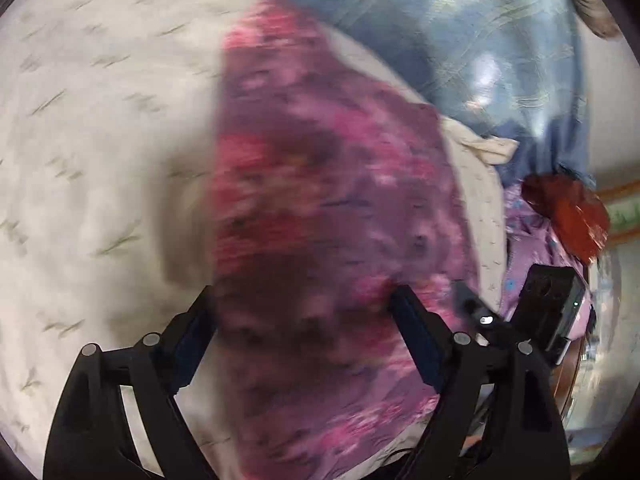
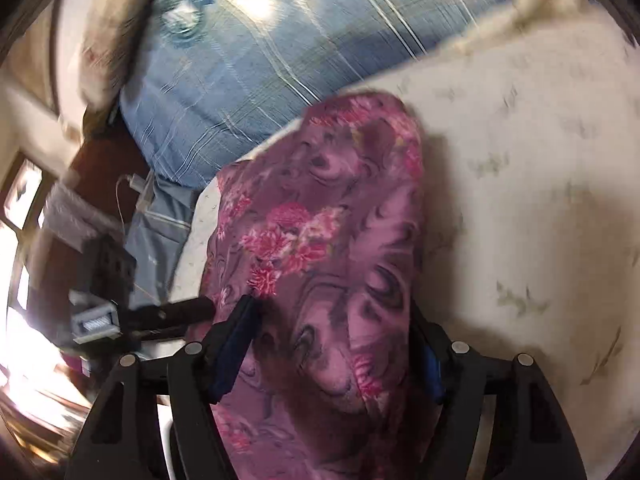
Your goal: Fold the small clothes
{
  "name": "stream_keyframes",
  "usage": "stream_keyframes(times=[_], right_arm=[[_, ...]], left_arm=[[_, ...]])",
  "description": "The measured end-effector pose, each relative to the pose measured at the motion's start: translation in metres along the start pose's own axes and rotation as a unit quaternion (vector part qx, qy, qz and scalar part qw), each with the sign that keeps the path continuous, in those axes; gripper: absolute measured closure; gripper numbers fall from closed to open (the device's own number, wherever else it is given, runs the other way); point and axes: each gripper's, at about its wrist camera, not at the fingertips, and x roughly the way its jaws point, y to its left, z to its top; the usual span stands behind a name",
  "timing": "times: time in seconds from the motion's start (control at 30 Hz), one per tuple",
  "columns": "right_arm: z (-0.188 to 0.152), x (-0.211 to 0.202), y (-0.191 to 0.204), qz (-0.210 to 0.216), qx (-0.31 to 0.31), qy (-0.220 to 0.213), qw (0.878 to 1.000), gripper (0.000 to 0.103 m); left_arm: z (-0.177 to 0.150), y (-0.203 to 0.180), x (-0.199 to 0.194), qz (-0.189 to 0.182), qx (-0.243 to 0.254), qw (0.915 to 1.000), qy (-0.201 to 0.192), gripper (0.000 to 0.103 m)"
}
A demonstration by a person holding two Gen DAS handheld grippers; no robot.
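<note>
I am spreading both grippers, left gripper (image 1: 302,300) and right gripper (image 2: 332,316), wide around the floral garment (image 2: 320,240). Gripping or loose, I cannot tell. Folding on the bed (image 1: 100,120) is looking half done.

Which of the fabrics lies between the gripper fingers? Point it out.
The purple floral garment, with pink flowers, lies between both grippers' fingers; the cream sheet lies under it, and the blue striped cloth lies beyond.

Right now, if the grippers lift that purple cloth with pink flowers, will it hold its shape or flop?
The purple floral cloth will probably flop: it already drapes in soft folds between the right gripper fingers. It looks thin, so likely light. On the white patterned bedsheet it should slide and bunch rather than stay flat.
</note>
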Motion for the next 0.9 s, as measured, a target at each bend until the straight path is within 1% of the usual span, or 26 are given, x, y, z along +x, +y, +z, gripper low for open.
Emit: stream_keyframes(times=[0.03, 0.07, 0.1, 0.13, 0.17, 0.2, 0.23, 0.27, 0.3, 0.33, 0.4, 0.43, 0.47, 0.5, 0.53, 0.57, 0.6, 0.63, 0.67, 0.7, 0.73, 0.77, 0.8, 0.83, 0.87, 0.9], right_arm=[[0.000, 0.000, -0.002, 0.000, 0.002, 0.000, 1.000, 0.040], [0.001, 0.001, -0.004, 0.000, 0.009, 0.002, 1.000, 0.048], [0.001, -0.001, -0.003, 0.000, 0.009, 0.001, 1.000, 0.052], [0.002, -0.003, 0.002, -0.004, 0.002, -0.003, 1.000, 0.059], [0.003, -0.006, 0.011, -0.013, -0.007, -0.007, 1.000, 0.063], [0.005, -0.008, 0.020, -0.013, -0.013, -0.012, 1.000, 0.064], [0.007, -0.012, 0.028, -0.003, -0.016, -0.019, 1.000, 0.069], [0.010, -0.016, 0.040, 0.019, -0.018, -0.029, 0.999, 0.074], [0.013, -0.020, 0.054, 0.040, -0.024, -0.039, 0.998, 0.074], [0.015, -0.022, 0.068, 0.049, -0.036, -0.050, 0.997, 0.074], [0.019, -0.019, 0.087, 0.052, -0.054, -0.062, 0.995, 0.074], [0.021, -0.012, 0.092, 0.041, -0.059, -0.062, 0.995, 0.070], [0.022, 0.000, 0.093, 0.005, -0.061, -0.058, 0.996, 0.067], [0.022, 0.013, 0.090, -0.045, -0.065, -0.048, 0.996, 0.065], [0.019, 0.034, 0.083, -0.117, -0.068, -0.017, 0.991, 0.062], [0.016, 0.044, 0.076, -0.147, -0.062, 0.007, 0.987, 0.062], [0.012, 0.045, 0.069, -0.141, -0.047, 0.012, 0.989, 0.062], [0.007, 0.036, 0.066, -0.127, -0.029, -0.006, 0.992, 0.062], [0.004, 0.025, 0.066, -0.125, -0.020, -0.019, 0.992, 0.060], [0.001, 0.013, 0.070, -0.133, -0.021, -0.024, 0.991, 0.058], [-0.003, 0.003, 0.076, -0.146, -0.030, -0.026, 0.988, 0.048], [-0.008, -0.008, 0.083, -0.162, -0.042, -0.032, 0.985, 0.030], [-0.014, -0.019, 0.090, -0.179, -0.054, -0.037, 0.982, 0.018], [-0.021, -0.029, 0.097, -0.195, -0.065, -0.041, 0.978, 0.000], [-0.032, -0.039, 0.106, -0.218, -0.081, -0.045, 0.972, 0.000], [-0.036, -0.045, 0.110, -0.228, -0.092, -0.044, 0.968, 0.000]], left_arm=[[0.000, -0.003, 0.001, -0.004, 0.000, 1.0000, -0.003, 0.020], [-0.001, -0.005, -0.001, -0.008, -0.002, 0.9999, -0.010, 0.027], [-0.001, -0.006, -0.003, -0.009, 0.001, 0.9999, -0.013, 0.034], [-0.002, -0.006, -0.007, -0.006, 0.004, 0.9998, -0.018, 0.052], [-0.002, -0.006, -0.011, -0.006, 0.007, 0.9997, -0.022, 0.065], [-0.001, -0.004, -0.019, -0.011, 0.009, 0.9995, -0.028, 0.071], [0.001, -0.001, -0.028, -0.021, 0.005, 0.9991, -0.037, 0.079], [0.003, 0.001, -0.036, -0.029, 0.002, 0.9986, -0.043, 0.079], [0.004, 0.003, -0.047, -0.033, 0.001, 0.9979, -0.055, 0.079], [0.006, 0.005, -0.058, -0.030, 0.005, 0.9971, -0.070, 0.079], [0.011, 0.012, -0.075, -0.008, 0.013, 0.9951, -0.097, 0.079], [0.013, 0.016, -0.080, 0.007, 0.011, 0.9944, -0.105, 0.077], [0.014, 0.021, -0.081, 0.033, 0.009, 0.9933, -0.111, 0.073], [0.015, 0.026, -0.081, 0.072, 0.012, 0.9908, -0.114, 0.071], [0.013, 0.031, -0.080, 0.118, 0.018, 0.9863, -0.114, 0.070], [0.010, 0.036, -0.080, 0.146, 0.024, 0.9824, -0.113, 0.070], [0.004, 0.040, -0.083, 0.159, 0.029, 0.9803, -0.114, 0.069], [-0.003, 0.043, -0.088, 0.161, 0.036, 0.9793, -0.117, 0.063], [-0.011, 0.043, -0.093, 0.168, 0.044, 0.9769, -0.124, 0.051], [-0.020, 0.042, -0.098, 0.183, 0.052, 0.9721, -0.137, 0.046], [-0.031, 0.042, -0.104, 0.203, 0.061, 0.9648, -0.156, 0.040], [-0.042, 0.038, -0.108, 0.220, 0.073, 0.9571, -0.174, 0.033], [-0.052, 0.033, -0.110, 0.237, 0.085, 0.9497, -0.186, 0.029], [-0.053, 0.035, -0.113, 0.251, 0.095, 0.9439, -0.192, 0.023], [-0.061, 0.033, -0.113, 0.266, 0.107, 0.9375, -0.198, 0.019], [-0.073, 0.033, -0.112, 0.283, 0.121, 0.9301, -0.201, 0.019]])
